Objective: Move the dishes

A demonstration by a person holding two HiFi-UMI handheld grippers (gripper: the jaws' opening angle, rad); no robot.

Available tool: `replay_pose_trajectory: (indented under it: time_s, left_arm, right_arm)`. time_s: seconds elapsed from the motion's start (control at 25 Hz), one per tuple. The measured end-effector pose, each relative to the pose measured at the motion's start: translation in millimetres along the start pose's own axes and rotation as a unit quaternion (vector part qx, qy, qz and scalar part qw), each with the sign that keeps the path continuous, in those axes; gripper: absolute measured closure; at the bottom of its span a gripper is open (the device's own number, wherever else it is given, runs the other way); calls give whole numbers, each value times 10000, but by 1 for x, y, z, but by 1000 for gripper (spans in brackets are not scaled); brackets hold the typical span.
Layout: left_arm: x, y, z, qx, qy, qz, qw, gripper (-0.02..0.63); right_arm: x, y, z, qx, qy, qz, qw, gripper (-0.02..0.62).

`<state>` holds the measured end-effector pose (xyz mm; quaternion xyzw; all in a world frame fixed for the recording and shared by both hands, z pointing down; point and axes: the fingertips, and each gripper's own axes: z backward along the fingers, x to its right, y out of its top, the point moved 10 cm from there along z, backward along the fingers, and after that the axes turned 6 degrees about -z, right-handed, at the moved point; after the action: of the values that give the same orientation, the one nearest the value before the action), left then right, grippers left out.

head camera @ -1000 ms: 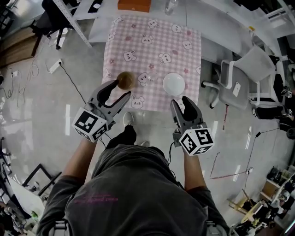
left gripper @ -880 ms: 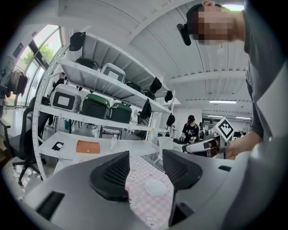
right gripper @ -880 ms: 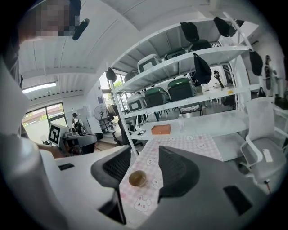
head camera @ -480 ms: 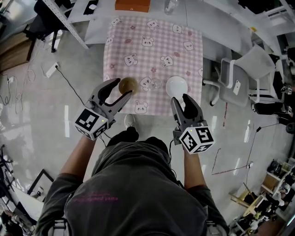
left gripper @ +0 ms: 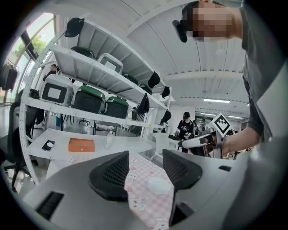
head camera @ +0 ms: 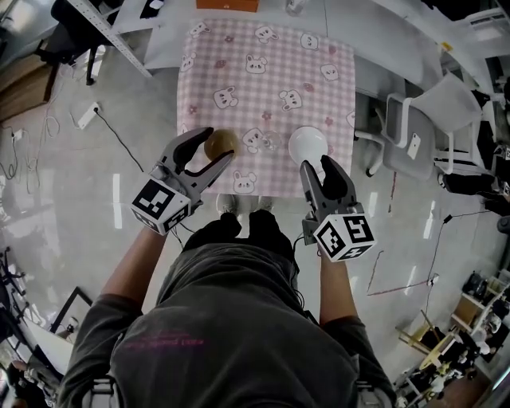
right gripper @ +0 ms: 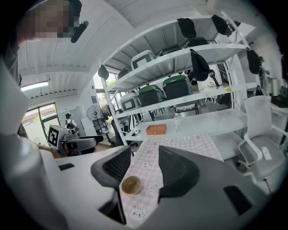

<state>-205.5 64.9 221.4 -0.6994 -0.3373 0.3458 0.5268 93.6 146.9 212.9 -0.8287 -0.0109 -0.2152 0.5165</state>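
A small brown bowl (head camera: 223,143) and a white dish (head camera: 307,143) sit near the front edge of a table under a pink checked cloth (head camera: 267,72) printed with bunnies. My left gripper (head camera: 213,148) is open, and in the head view its tips frame the brown bowl; I cannot tell whether they touch it. My right gripper (head camera: 319,164) is open just short of the white dish. The left gripper view looks between empty jaws (left gripper: 146,173) at the white dish (left gripper: 158,185). Between its own empty jaws (right gripper: 144,168), the right gripper view shows the brown bowl (right gripper: 131,184).
A clear glass (head camera: 268,143) stands between the two dishes. An orange box (head camera: 227,4) and a bottle (left gripper: 109,138) sit on the white desk behind the table. A white chair (head camera: 434,111) is at the right. Shelves hold storage bins (left gripper: 90,99).
Both grippers have moved forward toward the table's front edge. The left jaws now frame the brown bowl and the right tips are nearer the white dish. Jaw openings look unchanged.
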Motion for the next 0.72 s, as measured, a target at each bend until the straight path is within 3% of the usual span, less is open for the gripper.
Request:
replay_pose_trajectory:
  time_s: [0.28, 0.72]
  left_arm:
    - [3, -14, -31, -174, -28, 37, 9998, 365]
    - [14, -44, -76, -391, 286, 281, 9984, 347]
  right_arm:
    - [26, 4, -21, -116, 132, 10, 9998, 417]
    - [75, 10, -66, -549, 598, 52, 9967, 417]
